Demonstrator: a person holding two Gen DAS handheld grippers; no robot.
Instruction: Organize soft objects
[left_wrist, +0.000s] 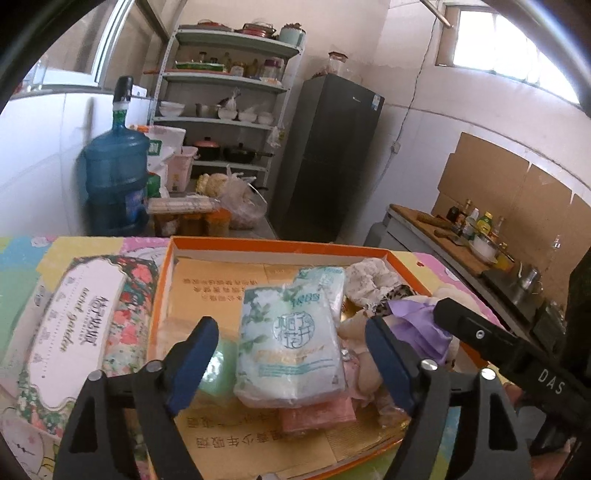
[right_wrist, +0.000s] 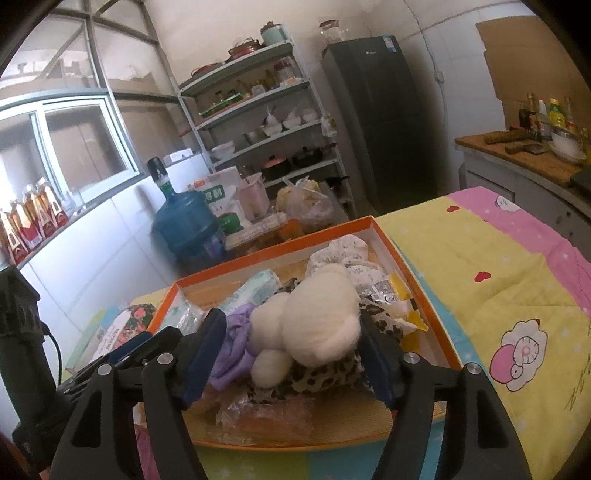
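box (left_wrist: 280, 246): shallow orange tray on the quilted table cover (right_wrist: 480, 295), cardboard lining the floor
in box, left side: tissue pack (left_wrist: 291, 339), pale green print, lying on top of a pink packet (left_wrist: 317, 415); small green packet (left_wrist: 221, 365) just beside it
in box, right side: white plush toy (right_wrist: 317, 317) on a leopard-print cloth (right_wrist: 332, 373), purple cloth (right_wrist: 231, 350) touching its left side, white patterned cloth (right_wrist: 347, 254) at the far corner, yellow packet (right_wrist: 397, 295) near the right wall
in box, near edge: clear wrapper with orange contents (right_wrist: 273, 413)
left claw (left_wrist: 291, 360): pads apart, straddling the tissue pack, not pressing on it
right claw (right_wrist: 291, 358): pads apart, either side of the plush toy and leopard cloth; contact at right pad unclear
outside box: floral tissue box (left_wrist: 81, 332) on the cover, just beside the left wall
around: blue water jug (left_wrist: 114, 177), shelf rack (left_wrist: 225, 107) with bowls and pots, dark fridge (left_wrist: 332, 155), counter (left_wrist: 443, 236) with bottles
obstruction: the other claw's black arm (left_wrist: 491, 343) crosses over the box's right corner
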